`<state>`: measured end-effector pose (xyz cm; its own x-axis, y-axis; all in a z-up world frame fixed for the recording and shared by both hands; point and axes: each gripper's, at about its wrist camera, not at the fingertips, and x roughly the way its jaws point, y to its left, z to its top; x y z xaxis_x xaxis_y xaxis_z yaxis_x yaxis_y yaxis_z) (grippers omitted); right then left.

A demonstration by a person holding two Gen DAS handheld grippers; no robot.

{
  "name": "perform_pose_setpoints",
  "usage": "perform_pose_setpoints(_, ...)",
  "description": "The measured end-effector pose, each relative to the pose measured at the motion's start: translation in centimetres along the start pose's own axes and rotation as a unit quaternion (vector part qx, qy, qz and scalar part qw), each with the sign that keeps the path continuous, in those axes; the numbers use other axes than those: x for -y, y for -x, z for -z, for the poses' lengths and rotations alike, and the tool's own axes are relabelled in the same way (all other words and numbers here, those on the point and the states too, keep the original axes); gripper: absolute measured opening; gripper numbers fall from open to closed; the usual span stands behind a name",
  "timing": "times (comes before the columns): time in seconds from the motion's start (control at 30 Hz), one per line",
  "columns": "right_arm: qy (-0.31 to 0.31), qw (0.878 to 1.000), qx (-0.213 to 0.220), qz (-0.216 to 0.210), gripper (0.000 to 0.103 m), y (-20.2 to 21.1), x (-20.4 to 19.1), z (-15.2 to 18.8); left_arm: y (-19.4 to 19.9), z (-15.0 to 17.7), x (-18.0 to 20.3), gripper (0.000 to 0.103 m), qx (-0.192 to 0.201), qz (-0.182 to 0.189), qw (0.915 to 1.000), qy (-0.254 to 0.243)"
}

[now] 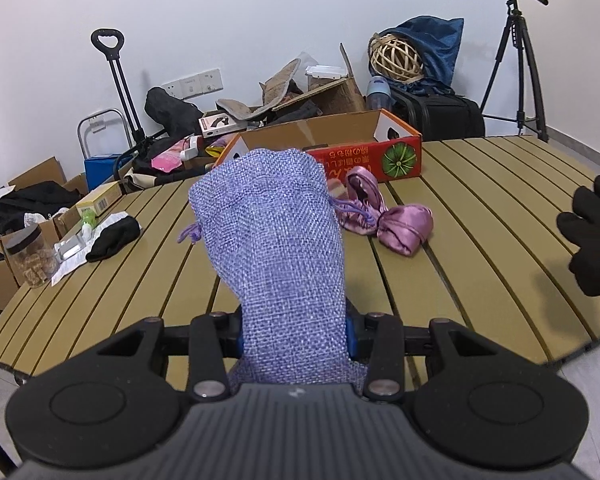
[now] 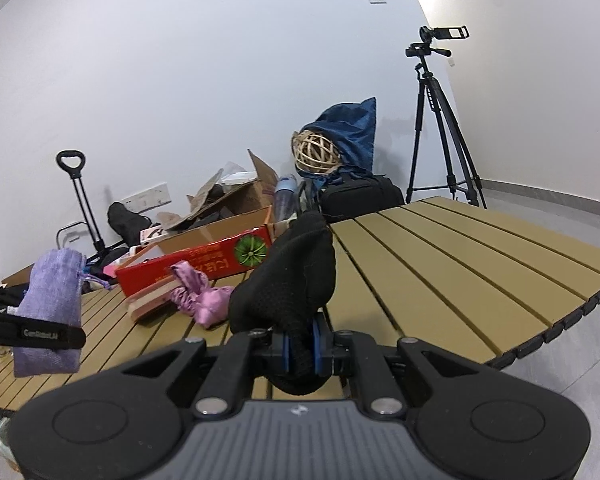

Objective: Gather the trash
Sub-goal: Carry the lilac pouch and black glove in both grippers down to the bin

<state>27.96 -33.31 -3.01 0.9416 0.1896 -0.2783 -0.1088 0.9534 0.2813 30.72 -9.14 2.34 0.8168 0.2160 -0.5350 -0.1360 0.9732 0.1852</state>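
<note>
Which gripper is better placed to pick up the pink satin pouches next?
Neither is free: the left gripper is shut on the purple burlap pouch, the right gripper on a black glove. The pink satin pouches lie untouched.

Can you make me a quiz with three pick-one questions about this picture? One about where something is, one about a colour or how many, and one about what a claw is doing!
1. Where is the red box?
A. on the floor by the tripod
B. at the far edge of the table
C. in the left claw

2. What colour is the bag in the left claw?
A. purple
B. green
C. orange

3. What is the right claw doing?
A. wide open and empty
B. shut on a black sock
C. shut on a bottle

Answers:
1. B, the box sits on the slats at the far side, behind the pink pouches.
2. A, the woven cloth between its pads is light purple.
3. B, the blue pads squeeze black cloth between them.
</note>
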Motion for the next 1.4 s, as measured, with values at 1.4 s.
perform_pose_setpoints(1.4,0.102,0.972,-0.208,-0.036,0.01,6.9,-7.7,14.7,3.1,19.7,-10.6,0.041,-0.123,0.066,0.9901,0.011)
